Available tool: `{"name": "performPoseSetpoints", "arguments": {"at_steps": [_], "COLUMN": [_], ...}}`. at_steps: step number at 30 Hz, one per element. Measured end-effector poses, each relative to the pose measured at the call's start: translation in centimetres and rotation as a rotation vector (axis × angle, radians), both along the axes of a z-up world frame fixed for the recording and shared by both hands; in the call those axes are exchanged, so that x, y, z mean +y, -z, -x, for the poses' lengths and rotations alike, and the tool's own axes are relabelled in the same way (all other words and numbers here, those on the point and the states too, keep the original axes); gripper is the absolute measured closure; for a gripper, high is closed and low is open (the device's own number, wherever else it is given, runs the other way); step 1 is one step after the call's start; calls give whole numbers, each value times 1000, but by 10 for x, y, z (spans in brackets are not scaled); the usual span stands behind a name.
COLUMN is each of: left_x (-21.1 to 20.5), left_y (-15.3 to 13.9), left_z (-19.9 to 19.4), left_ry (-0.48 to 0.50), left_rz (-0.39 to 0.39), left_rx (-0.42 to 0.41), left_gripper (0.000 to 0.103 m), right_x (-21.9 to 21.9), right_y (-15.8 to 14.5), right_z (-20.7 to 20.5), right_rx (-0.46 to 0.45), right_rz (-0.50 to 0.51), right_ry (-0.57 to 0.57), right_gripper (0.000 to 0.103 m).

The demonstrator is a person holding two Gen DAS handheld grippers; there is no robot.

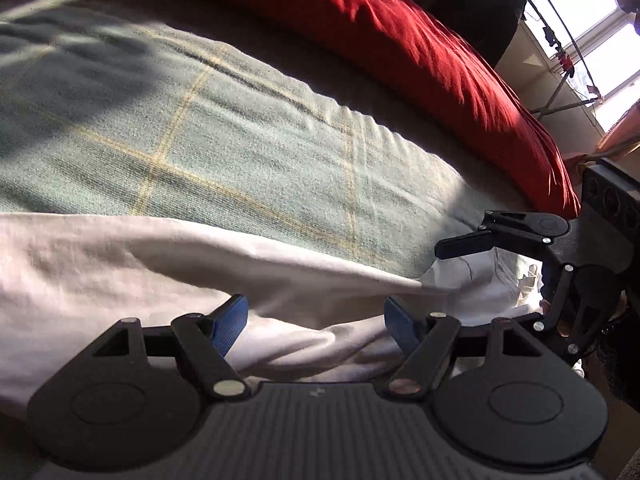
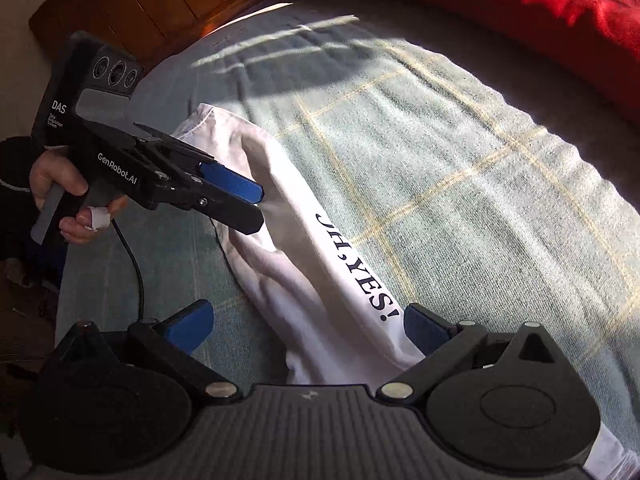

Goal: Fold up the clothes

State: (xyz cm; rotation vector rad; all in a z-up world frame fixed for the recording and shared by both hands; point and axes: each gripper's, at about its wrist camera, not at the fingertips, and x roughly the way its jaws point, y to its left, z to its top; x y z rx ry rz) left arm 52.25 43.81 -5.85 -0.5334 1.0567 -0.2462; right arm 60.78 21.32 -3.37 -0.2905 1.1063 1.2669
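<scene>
Both grippers, left gripper (image 2: 250, 210) and right gripper (image 2: 308, 326), are being held open, gripping nothing. A white T-shirt (image 2: 312, 264) is lying bunched lengthwise on the green checked blanket (image 2: 460, 168). Folding is likely being set up; an edge probably needs pinching next.

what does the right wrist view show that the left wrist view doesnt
Only the right wrist view shows the dark lettering printed on the white garment, the wooden furniture and the hand holding the left gripper. Only the left wrist view shows the window and the dark plant before it. Both show the garment lying on the green checked blanket, the red cushion and both grippers open, the right gripper included.
</scene>
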Motion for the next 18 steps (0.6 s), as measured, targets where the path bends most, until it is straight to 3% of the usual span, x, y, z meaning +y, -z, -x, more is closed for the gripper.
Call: {"name": "performPoseSetpoints", "arguments": {"at_steps": [1,3,9,12,18], "left_x": [1,3,6,9,8], "left_y": [1,5,12,13,15], "left_z": [1,5,18,20,22], "left_ry": [-2,-6,-19,-33,-49], "left_rz": [5,1,3,26,31], "left_rx": [5,18,12,6,0], "left_gripper": [28,28,28,27,27], "right_x": [0,1,3,6,16], "right_y": [-3,-6,9,18,25], "right_z": [-7,-20,-49,-36,-1], "right_rx": [-13,-32,-31,-49,-174], "right_rz": [-5,-11,39,89,171], "right_ry": [15,43,102,49,-92], "right_gripper": [5,18,39,42,47]}}
